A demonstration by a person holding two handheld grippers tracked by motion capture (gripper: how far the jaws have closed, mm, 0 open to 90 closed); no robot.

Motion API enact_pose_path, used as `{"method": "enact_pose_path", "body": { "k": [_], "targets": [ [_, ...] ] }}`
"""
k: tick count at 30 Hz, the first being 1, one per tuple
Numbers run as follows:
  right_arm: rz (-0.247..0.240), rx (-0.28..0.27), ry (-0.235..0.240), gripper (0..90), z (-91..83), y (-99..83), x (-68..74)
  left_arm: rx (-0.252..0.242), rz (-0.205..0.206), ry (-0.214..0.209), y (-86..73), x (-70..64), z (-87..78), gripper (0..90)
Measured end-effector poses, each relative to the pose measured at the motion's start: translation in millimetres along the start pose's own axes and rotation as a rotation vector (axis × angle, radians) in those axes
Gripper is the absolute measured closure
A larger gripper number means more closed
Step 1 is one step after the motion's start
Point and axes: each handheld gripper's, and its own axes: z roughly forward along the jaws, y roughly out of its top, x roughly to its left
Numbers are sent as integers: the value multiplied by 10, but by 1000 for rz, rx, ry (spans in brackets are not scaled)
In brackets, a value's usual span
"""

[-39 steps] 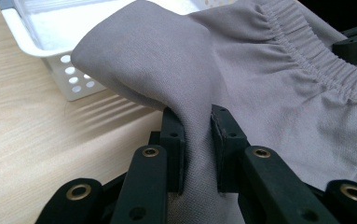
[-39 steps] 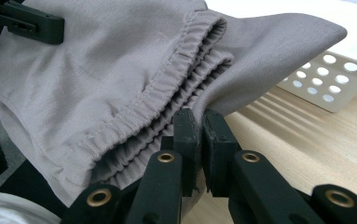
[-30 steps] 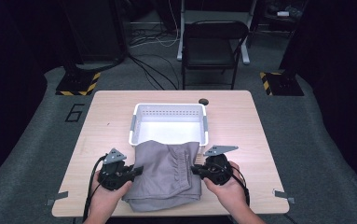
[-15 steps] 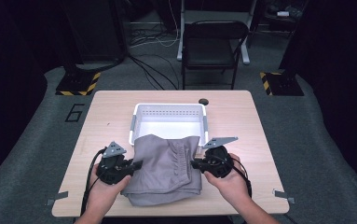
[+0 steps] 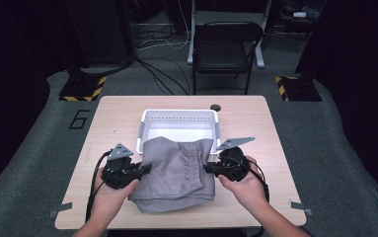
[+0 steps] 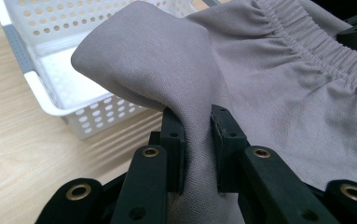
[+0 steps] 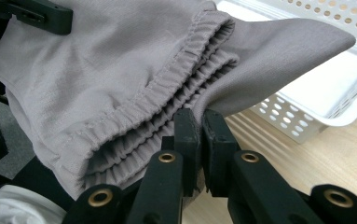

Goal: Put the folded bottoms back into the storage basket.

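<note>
Still, you had both the left gripper [image 6: 197, 149] and right gripper [image 7: 195, 154] clamped on the folded grey garment [image 5: 176, 170]; thin pinches risked slipping over the basket [image 5: 176, 121]

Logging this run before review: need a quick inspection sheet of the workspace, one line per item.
Surface: wooden table, bare wood around the work.
Job's things: folded grey garment, far edge lapping over white perforated basket.
Clutter: small dark round object behind the basket.
Grippers: left gripper and right gripper each shut on a garment edge.
Cables: black cable trailing from left gripper; more on floor.
Surroundings: folding chair, striped bases.
</note>
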Motion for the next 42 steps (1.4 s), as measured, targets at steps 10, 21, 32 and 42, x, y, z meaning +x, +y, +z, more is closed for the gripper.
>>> {"method": "enact_pose_path", "body": {
  "k": [10, 21, 32, 42],
  "targets": [
    [-6, -6, -10, 857, -25, 153, -45, 0, 26, 22, 175, 46, 31, 772],
    [-18, 5, -28, 856, -25, 325, -115, -13, 9, 17, 335, 159, 70, 772],
    [-17, 23, -30, 855, 5, 511, -217, -25, -1, 20, 487, 272, 130, 772],
    [-14, 17, -55, 854, 81, 690, -357, -35, -21, 22, 619, 399, 230, 772]
  ]
}}
